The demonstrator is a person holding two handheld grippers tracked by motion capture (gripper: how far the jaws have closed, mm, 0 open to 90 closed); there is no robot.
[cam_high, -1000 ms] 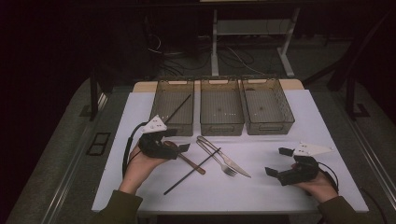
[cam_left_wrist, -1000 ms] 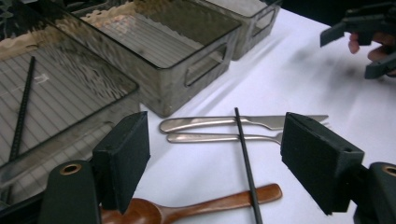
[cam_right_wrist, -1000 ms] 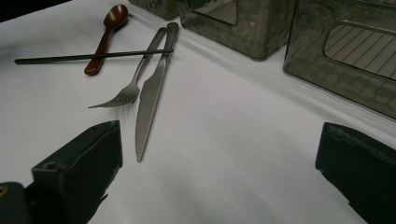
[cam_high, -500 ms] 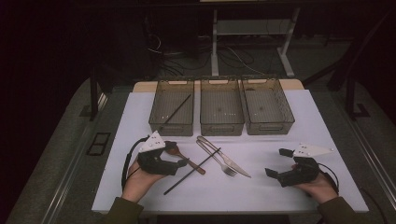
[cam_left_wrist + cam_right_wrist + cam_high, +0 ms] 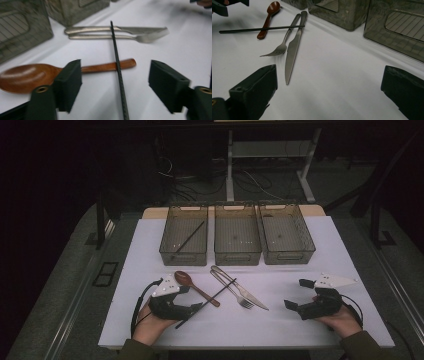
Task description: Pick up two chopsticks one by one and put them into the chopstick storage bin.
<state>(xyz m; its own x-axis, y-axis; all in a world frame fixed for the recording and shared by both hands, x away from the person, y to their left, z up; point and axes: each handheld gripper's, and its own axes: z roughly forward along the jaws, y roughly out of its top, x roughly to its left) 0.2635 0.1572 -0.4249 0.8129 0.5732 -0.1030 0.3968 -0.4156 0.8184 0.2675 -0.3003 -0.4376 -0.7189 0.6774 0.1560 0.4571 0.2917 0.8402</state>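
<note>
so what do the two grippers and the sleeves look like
Both the left gripper and the right gripper are black, with two blocky jaws, a pale three-cornered plate on top and a black trailing cable. The person's sleeves look dark olive.

Dim lab, white-covered table [image 5: 350, 270], floor cables [image 5: 250, 182], desk frame [image 5: 230, 165]

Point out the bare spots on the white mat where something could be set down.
Free: the stretch between the knife and the right gripper, and the mat right of the three bins. Crowded: around the left gripper, where chopstick, spoon and fork cross.
</note>
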